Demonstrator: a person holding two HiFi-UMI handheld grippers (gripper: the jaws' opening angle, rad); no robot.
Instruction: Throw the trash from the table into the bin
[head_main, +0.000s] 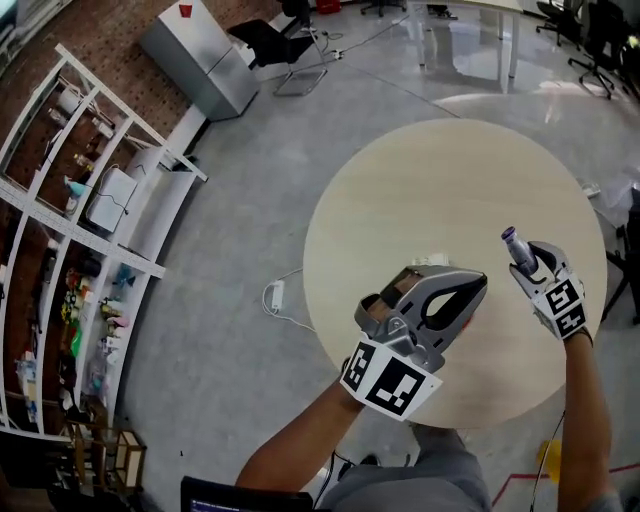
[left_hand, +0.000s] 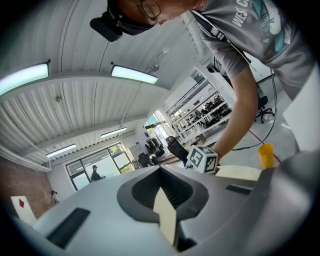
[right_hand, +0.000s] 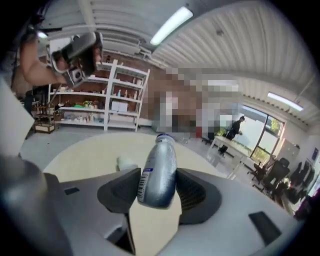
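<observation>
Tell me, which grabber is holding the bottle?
The right gripper: the silver bottle sits clamped between its jaws. The left gripper has its jaws together with nothing between them.

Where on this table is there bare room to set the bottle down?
The far half of the table is bare from rim to rim, and so is the left edge. The near middle is crowded: the left gripper hangs by a small white scrap, with the right gripper and its bottle beside it.

One round table (head_main: 430, 180), one white scrap (head_main: 432, 261), one silver bottle (head_main: 514, 245) at its three o'clock. One shelf unit (head_main: 70, 250) at nine o'clock, one grey cabinet (head_main: 200, 55) at eleven.
</observation>
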